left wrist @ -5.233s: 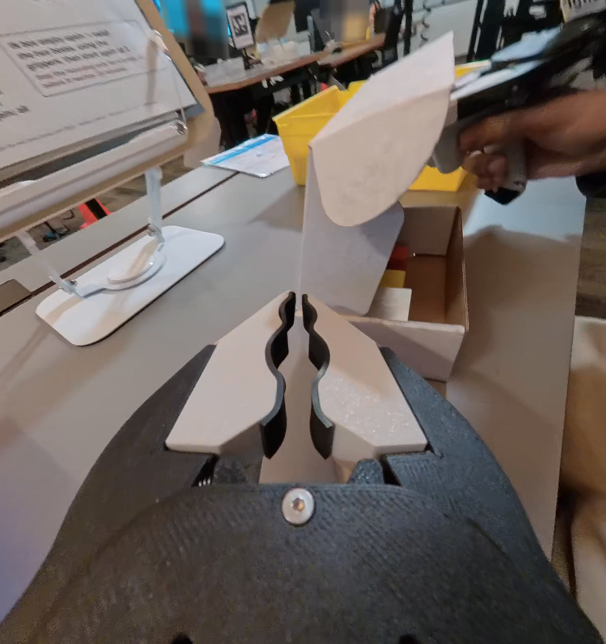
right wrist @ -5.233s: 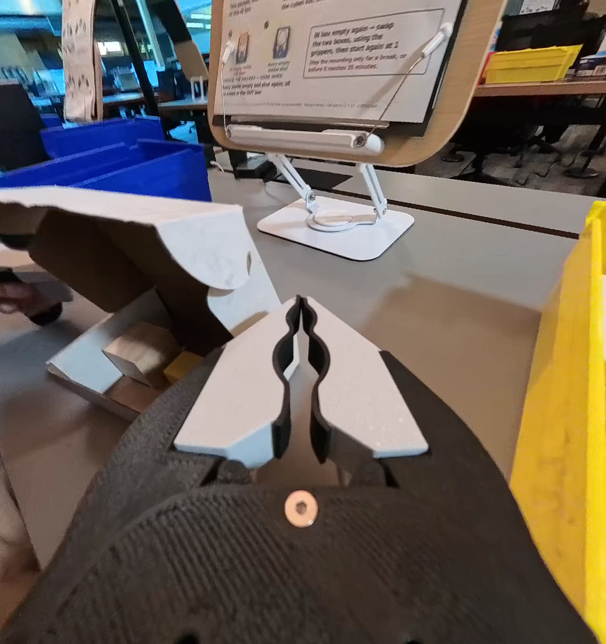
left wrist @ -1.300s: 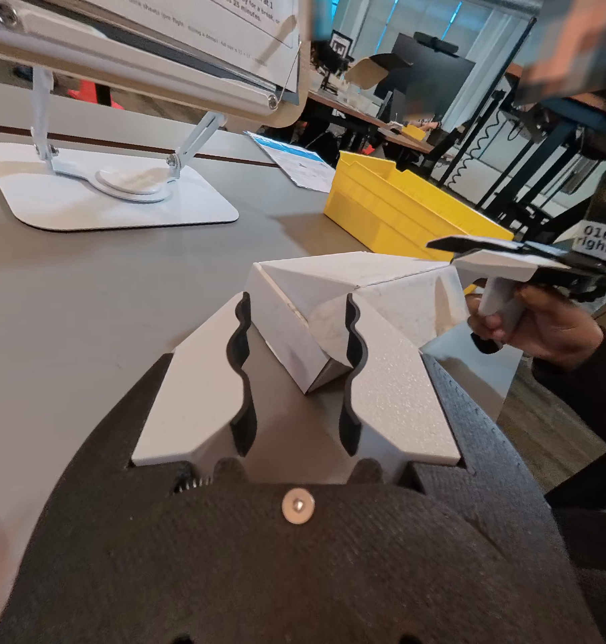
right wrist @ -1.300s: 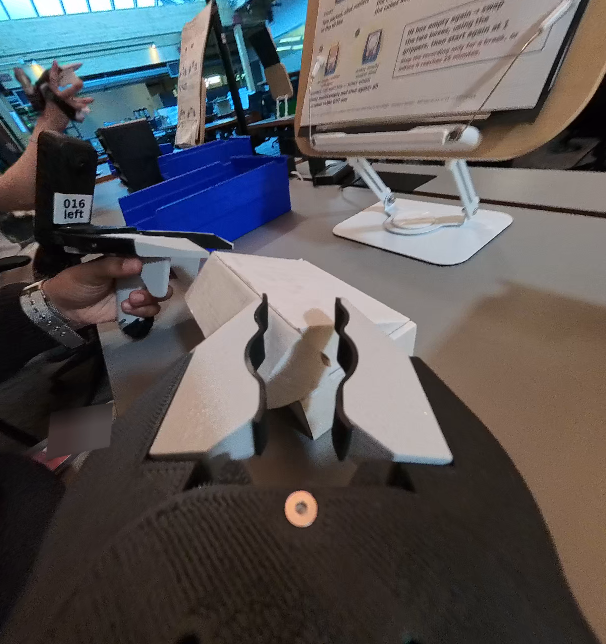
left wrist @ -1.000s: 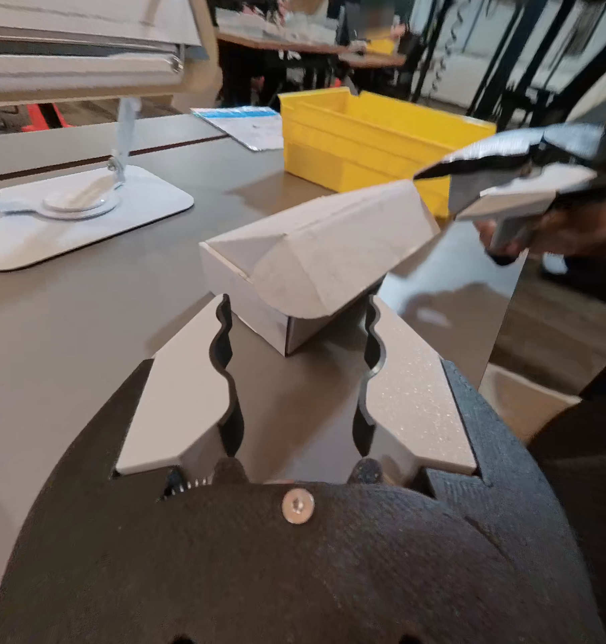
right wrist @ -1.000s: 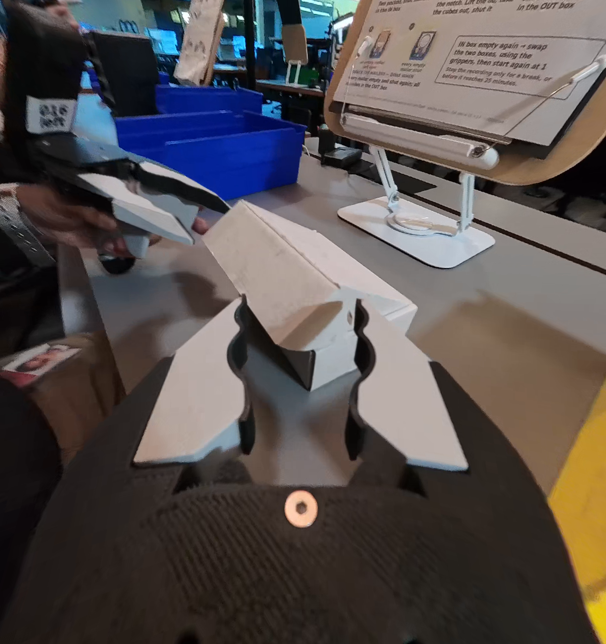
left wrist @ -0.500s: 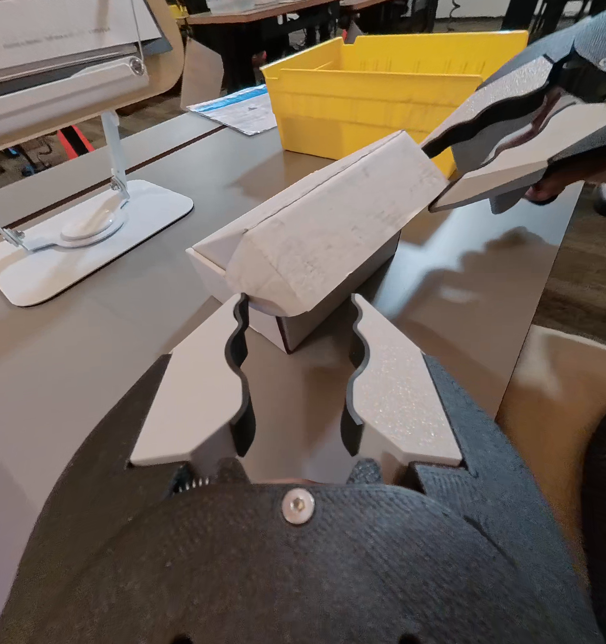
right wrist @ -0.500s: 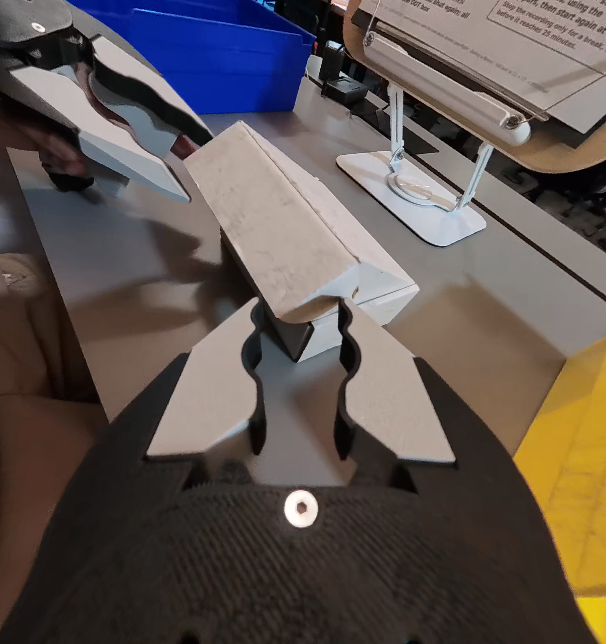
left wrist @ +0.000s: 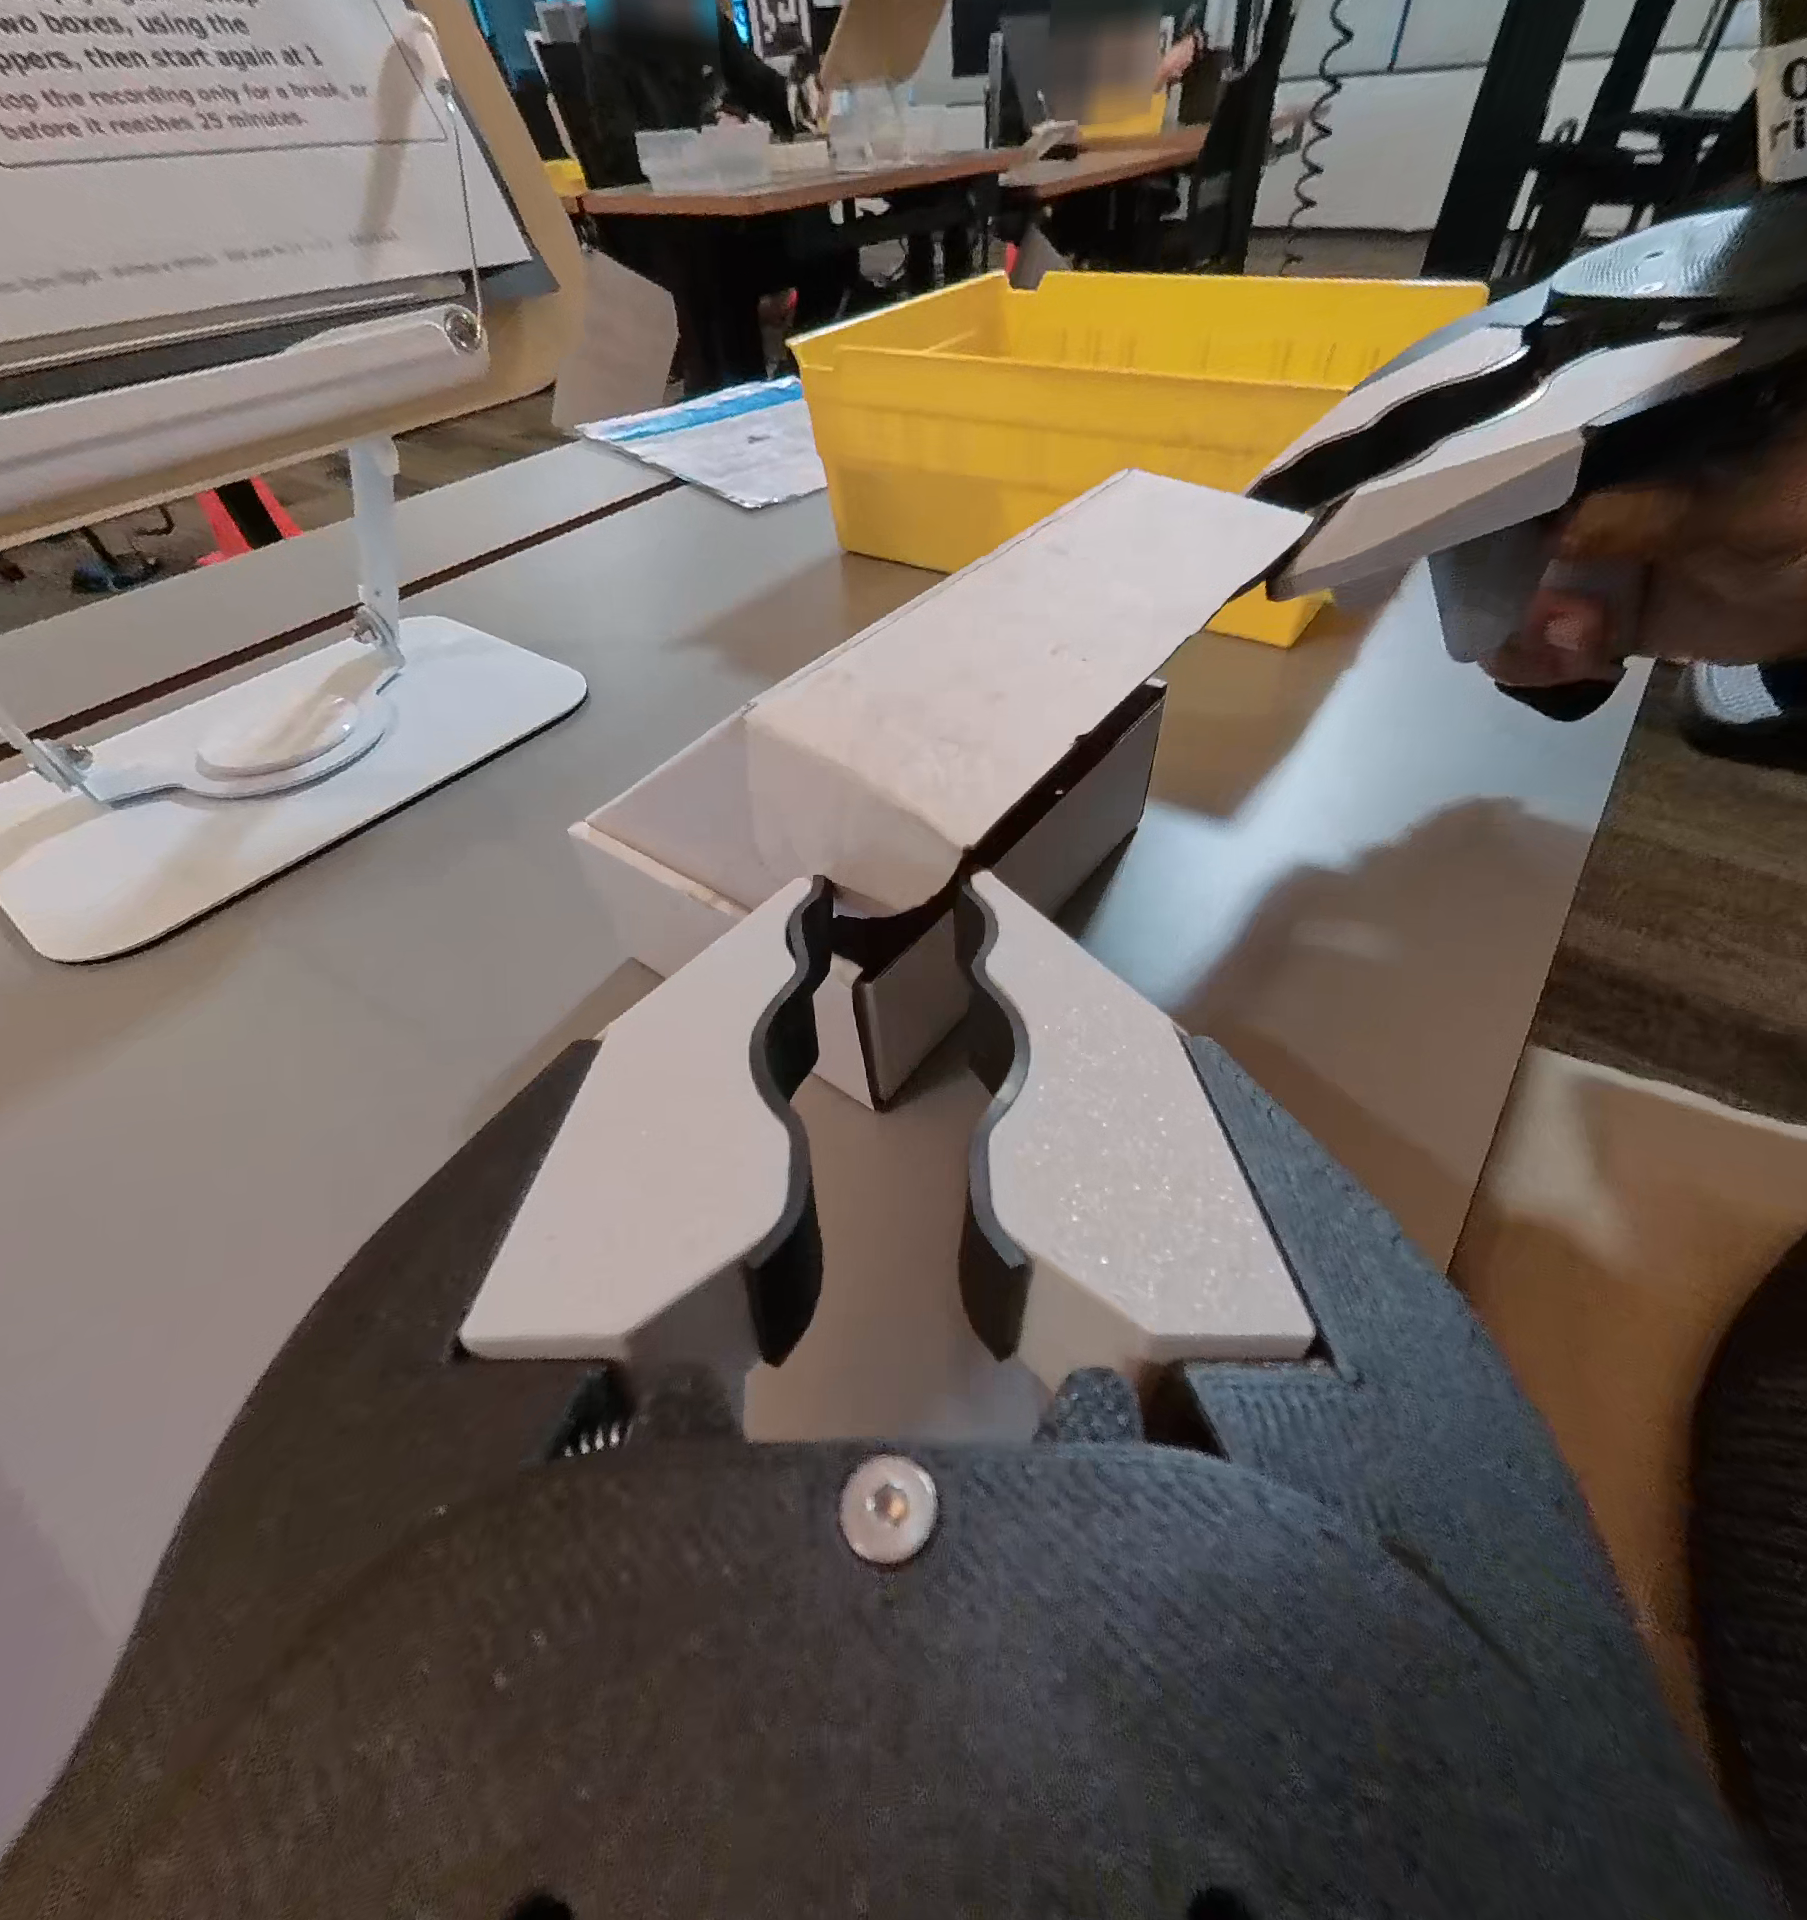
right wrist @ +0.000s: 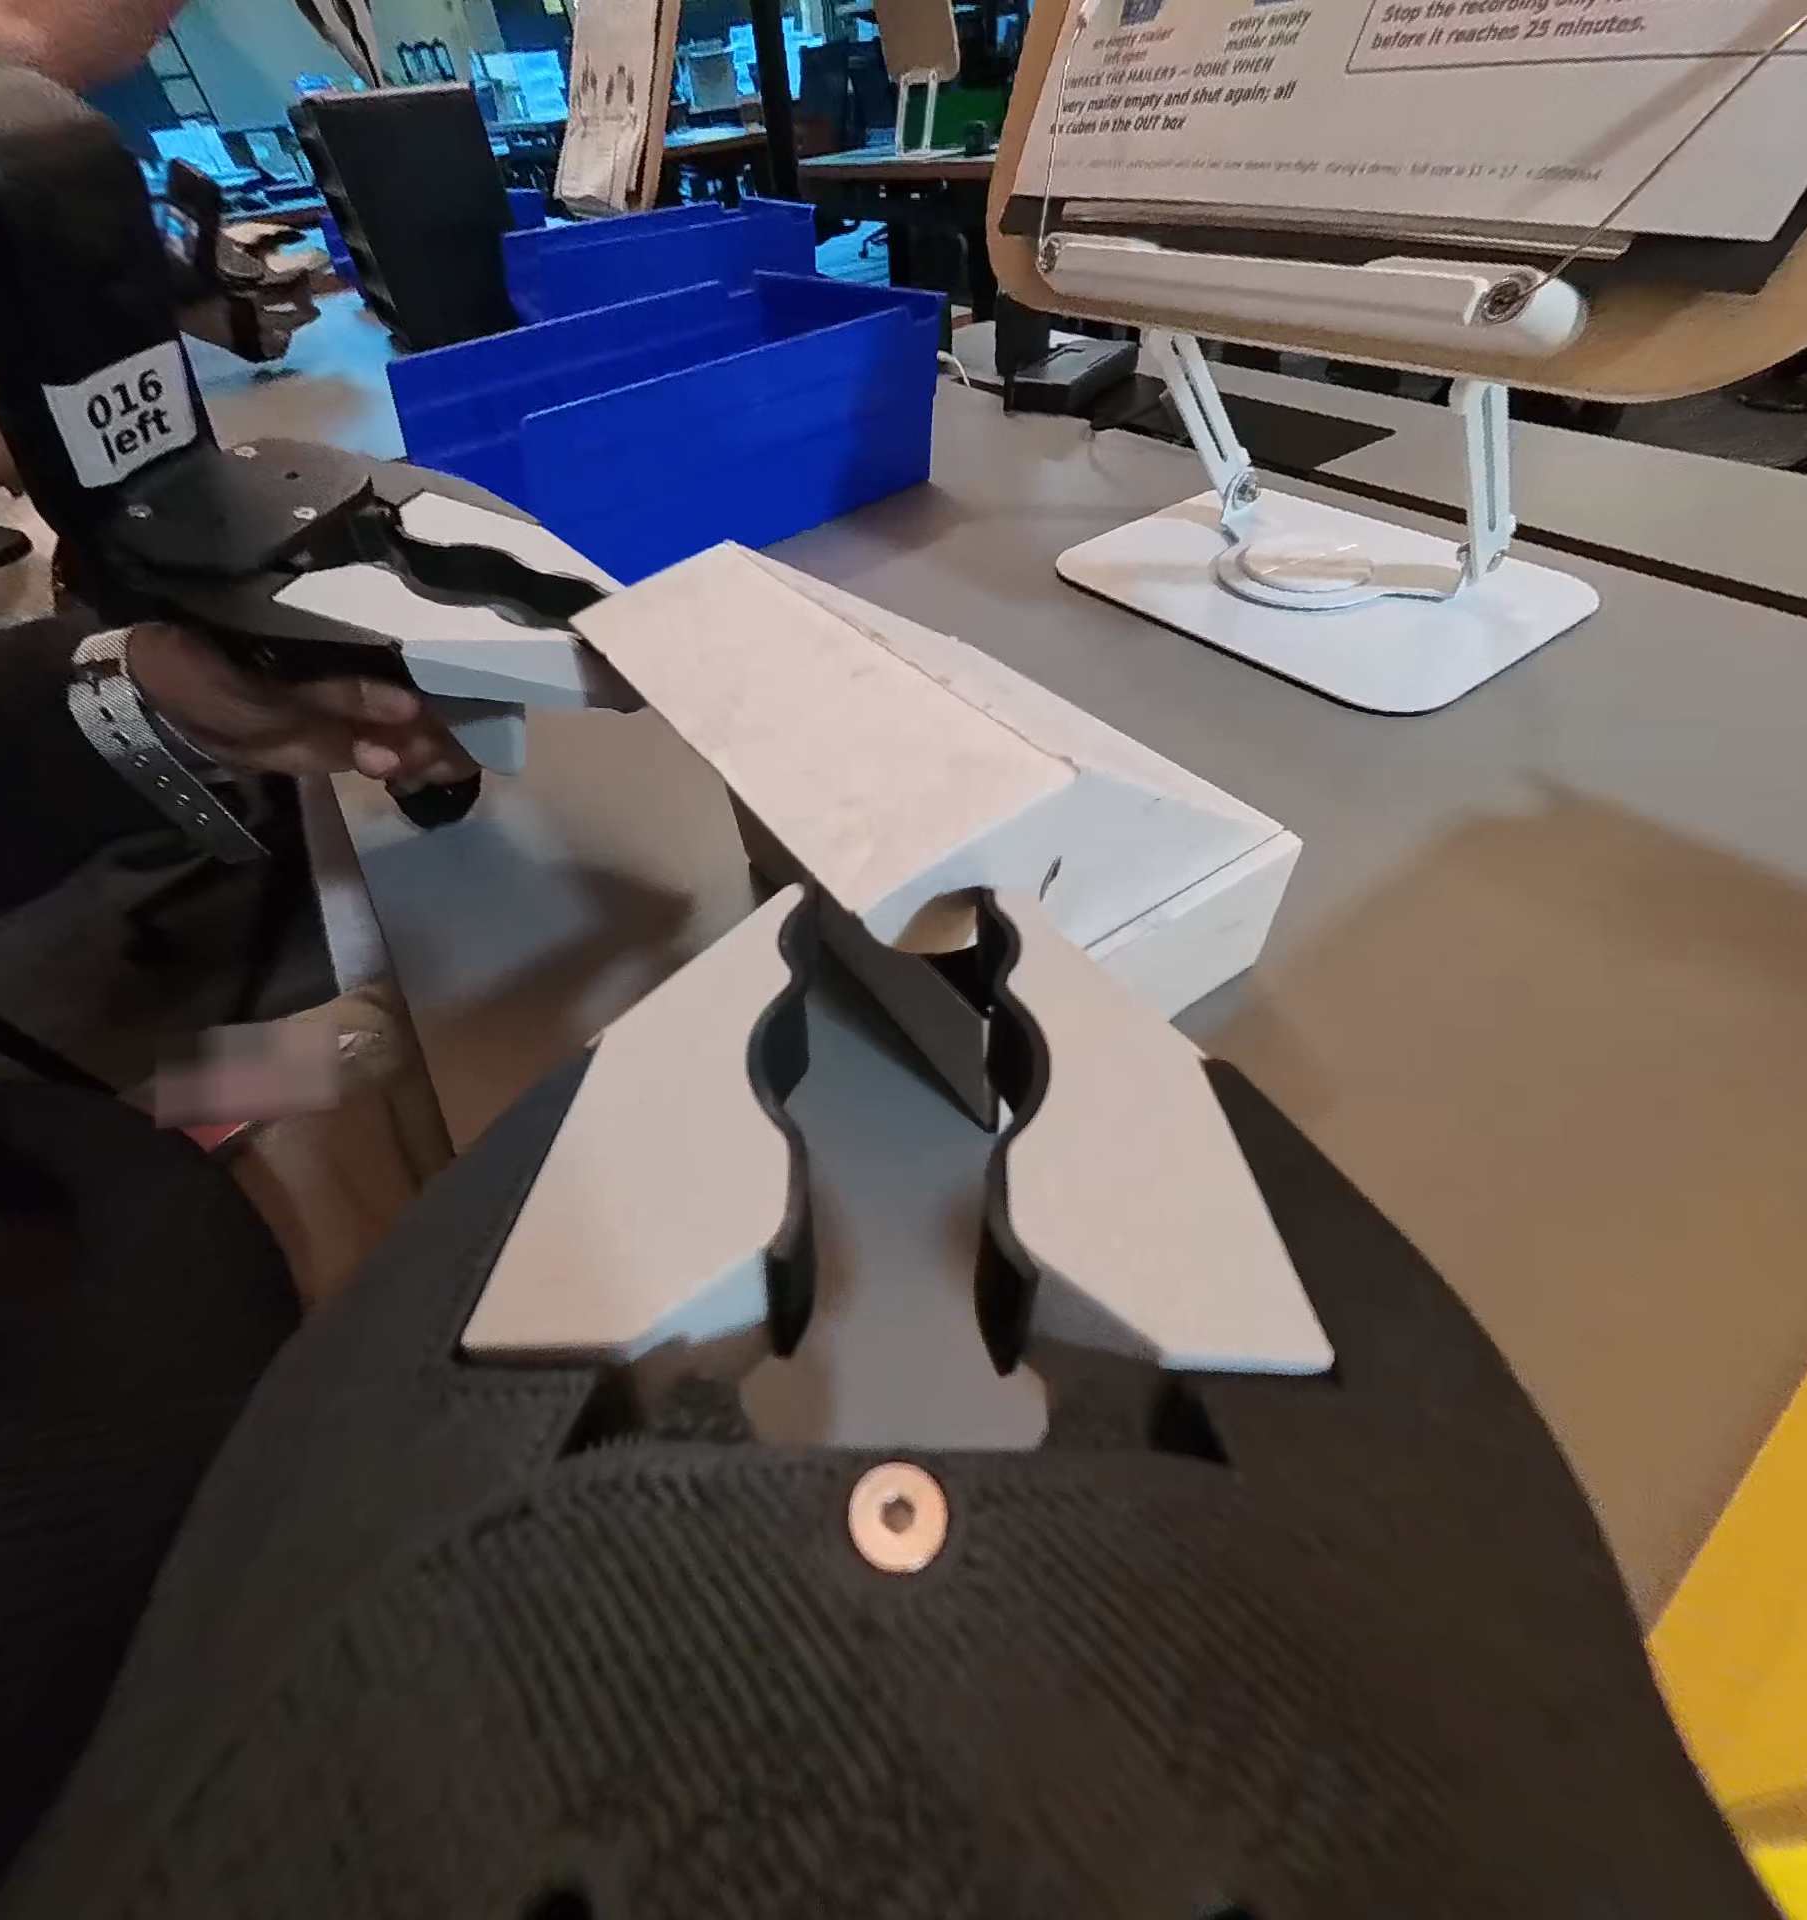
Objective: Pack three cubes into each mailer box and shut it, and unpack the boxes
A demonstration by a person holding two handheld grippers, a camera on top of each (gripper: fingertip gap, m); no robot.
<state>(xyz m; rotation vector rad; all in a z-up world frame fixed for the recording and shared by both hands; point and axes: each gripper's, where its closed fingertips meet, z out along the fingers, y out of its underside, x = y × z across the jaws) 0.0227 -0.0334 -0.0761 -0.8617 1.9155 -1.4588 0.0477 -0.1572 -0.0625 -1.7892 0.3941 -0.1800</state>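
The white mailer box [left wrist: 878,821] sits on the grey table [left wrist: 203,1091], near its front edge, lid flap [right wrist: 826,727] tilted and not fully down. The left gripper [left wrist: 894,914] and right gripper [right wrist: 894,925] each stand parted at opposite flap ends. A yellow bin [left wrist: 1086,416] lies beyond.

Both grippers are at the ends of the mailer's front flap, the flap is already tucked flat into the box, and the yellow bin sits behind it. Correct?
Not quite: the front flap isn't tucked in. It slopes out above the mailer box, a dark gap beneath it, as the left wrist view shows. The left gripper and right gripper are at its ends, and the yellow bin sits behind.
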